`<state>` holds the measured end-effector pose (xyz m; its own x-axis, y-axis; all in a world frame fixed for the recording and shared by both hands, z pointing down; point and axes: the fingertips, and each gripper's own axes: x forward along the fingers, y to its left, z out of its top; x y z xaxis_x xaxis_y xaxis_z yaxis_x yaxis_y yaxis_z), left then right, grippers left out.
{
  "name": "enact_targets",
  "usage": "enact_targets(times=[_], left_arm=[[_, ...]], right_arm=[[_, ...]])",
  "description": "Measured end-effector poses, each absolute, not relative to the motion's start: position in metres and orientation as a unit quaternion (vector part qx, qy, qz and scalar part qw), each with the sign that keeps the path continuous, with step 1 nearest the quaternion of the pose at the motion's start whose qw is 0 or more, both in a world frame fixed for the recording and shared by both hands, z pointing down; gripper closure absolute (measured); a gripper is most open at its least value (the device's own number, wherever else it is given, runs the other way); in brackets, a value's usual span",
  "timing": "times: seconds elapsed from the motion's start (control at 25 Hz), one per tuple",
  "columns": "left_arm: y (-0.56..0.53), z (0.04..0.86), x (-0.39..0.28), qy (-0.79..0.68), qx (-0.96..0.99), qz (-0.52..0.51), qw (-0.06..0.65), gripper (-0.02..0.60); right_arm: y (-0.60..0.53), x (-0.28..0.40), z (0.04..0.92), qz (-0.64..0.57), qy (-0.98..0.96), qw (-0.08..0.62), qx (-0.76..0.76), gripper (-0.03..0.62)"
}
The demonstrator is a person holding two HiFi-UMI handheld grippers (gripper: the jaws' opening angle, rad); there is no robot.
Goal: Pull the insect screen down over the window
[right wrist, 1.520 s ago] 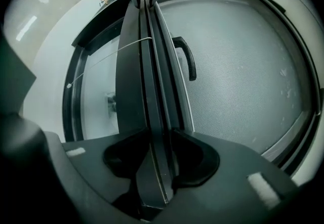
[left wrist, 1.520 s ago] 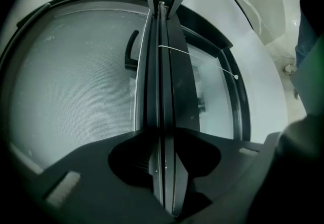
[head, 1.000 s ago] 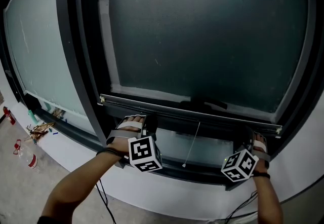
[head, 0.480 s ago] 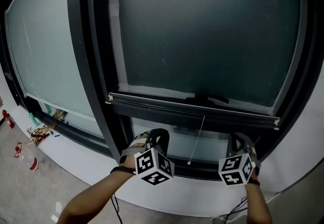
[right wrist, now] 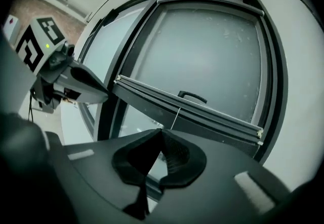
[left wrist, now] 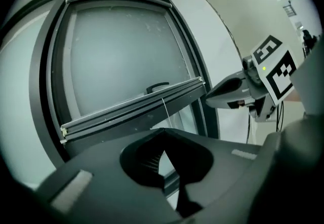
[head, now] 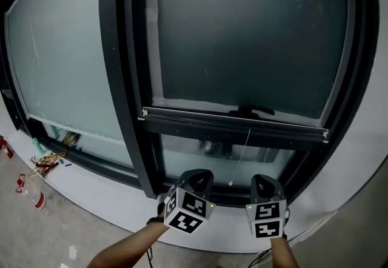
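Insect screen (head: 242, 36): bottom bar (head: 233, 122) mid-frame, above sill (head: 232, 199).
Left gripper (head: 198, 177): fingers pressed together, empty.
Right gripper (head: 267, 182): fingers pressed together, empty.

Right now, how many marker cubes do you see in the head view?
2. One cube on the left gripper, bottom centre; another cube on the right gripper beside it. None seems hidden.
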<state>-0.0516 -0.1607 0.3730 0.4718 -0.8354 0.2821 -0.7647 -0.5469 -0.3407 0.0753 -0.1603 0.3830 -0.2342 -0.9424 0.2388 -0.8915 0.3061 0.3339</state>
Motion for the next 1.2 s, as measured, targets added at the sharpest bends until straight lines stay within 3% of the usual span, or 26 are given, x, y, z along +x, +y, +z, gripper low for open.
enact_targets(times=[0.68,1.2], left_arm=[[-0.024,0.378,-0.08,0.456,-0.883,-0.106,-0.024,0.565],[0.015,0.373,-0.079,0.465,-0.88,-0.083,-0.039,0.565]], right_arm=[[-0.013,-0.005,0.389,0.073,-0.807,0.072,0.582,0.589],[0.024,-0.02,0.377,0.093,-0.817,0.035,0.568,0.589]])
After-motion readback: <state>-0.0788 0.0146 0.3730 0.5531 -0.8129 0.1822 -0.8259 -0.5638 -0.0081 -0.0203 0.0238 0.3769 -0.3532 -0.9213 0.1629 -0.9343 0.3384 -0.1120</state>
